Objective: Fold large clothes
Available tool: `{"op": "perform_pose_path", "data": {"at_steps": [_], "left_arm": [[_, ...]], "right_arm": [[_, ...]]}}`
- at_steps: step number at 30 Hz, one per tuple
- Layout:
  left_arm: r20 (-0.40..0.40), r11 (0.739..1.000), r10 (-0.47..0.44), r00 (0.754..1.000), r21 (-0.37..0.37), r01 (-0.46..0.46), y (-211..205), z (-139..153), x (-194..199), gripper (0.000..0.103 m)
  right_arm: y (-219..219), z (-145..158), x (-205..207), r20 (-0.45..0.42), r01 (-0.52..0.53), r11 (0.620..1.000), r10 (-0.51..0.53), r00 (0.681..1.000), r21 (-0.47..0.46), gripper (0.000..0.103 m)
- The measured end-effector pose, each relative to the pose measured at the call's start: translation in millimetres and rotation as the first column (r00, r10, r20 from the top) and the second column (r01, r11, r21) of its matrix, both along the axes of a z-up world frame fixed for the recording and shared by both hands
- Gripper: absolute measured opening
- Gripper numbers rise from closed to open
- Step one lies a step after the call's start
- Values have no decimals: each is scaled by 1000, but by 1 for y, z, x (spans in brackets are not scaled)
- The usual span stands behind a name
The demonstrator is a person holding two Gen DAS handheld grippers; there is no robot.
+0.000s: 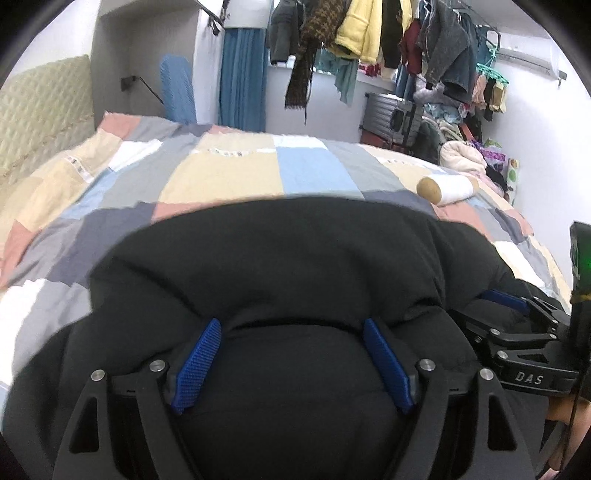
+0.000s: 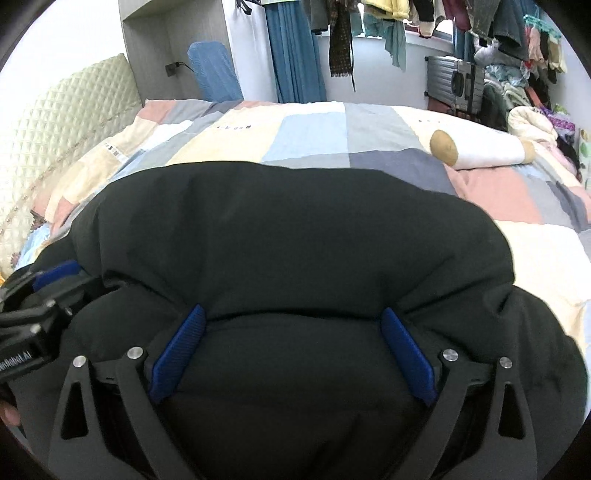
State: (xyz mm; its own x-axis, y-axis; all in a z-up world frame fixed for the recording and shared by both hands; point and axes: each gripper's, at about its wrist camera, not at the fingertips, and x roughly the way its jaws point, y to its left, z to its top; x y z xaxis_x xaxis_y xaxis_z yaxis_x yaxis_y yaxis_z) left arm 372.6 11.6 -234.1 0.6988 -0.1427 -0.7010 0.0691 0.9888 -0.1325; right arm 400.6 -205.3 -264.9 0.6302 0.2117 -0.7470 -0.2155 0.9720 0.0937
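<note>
On a bed (image 1: 221,177) spread with a patchwork quilt of blue, grey, cream and pink squares, a bulky black padded garment (image 1: 295,258) lies folded over on itself, its doubled edge bulging up right in front of both my tools. My left gripper (image 1: 291,365) points down into that puffy edge with its blue ribbed fingers (image 1: 195,365) spread wide, one on each side of a thick roll of the black fabric. The roll fills the gap between them, yet I cannot tell whether the pads press on it or merely stand beside it.

My right gripper (image 2: 291,354) sits just beside the left one along the same folded edge, and the left wrist view catches it at the right-hand margin, resting against the cloth. Its fingers (image 2: 177,354) are parted wider, near as wide as they go, and they are opening; the black padding swells up between them without being visibly pinched.

Beyond the garment, toward the far side of the quilt, a white bolster pillow with a tan end (image 2: 476,147) lies on the bed, well apart from the garment. A quilted cream headboard (image 2: 74,122) rises at the left. Along the back wall hang blue curtains (image 2: 295,55) and a crowded rail of clothes (image 1: 388,33), among them a yellow top and a dark checked scarf, with a grey suitcase (image 1: 388,114) standing below them beside a heap of mixed laundry.
</note>
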Motion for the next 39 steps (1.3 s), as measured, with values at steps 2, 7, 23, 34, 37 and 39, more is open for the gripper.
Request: {"op": "perform_pose_path", "data": {"at_steps": [2, 7, 23, 34, 37, 39], "left_arm": [[11, 1000, 14, 1000, 0, -14, 8, 3, -2, 80], [54, 992, 98, 994, 73, -102, 29, 11, -18, 80], [42, 988, 141, 989, 62, -144, 88, -12, -48, 85], [128, 974, 219, 967, 30, -224, 108, 1, -82, 85], [168, 965, 258, 952, 5, -262, 115, 27, -93, 85], [194, 957, 289, 938, -26, -289, 119, 42, -103, 85]], "right_arm": [[-2, 4, -3, 10, 1, 1000, -1, 1000, -1, 96], [-16, 7, -5, 10, 0, 1000, 0, 1000, 14, 96], [-84, 4, -31, -7, 103, 993, -103, 995, 56, 97], [-105, 17, -63, 7, 159, 986, -159, 987, 54, 97], [-105, 33, -77, 36, 169, 985, -170, 985, 42, 103], [-108, 44, -85, 61, 168, 984, -171, 983, 61, 103]]}}
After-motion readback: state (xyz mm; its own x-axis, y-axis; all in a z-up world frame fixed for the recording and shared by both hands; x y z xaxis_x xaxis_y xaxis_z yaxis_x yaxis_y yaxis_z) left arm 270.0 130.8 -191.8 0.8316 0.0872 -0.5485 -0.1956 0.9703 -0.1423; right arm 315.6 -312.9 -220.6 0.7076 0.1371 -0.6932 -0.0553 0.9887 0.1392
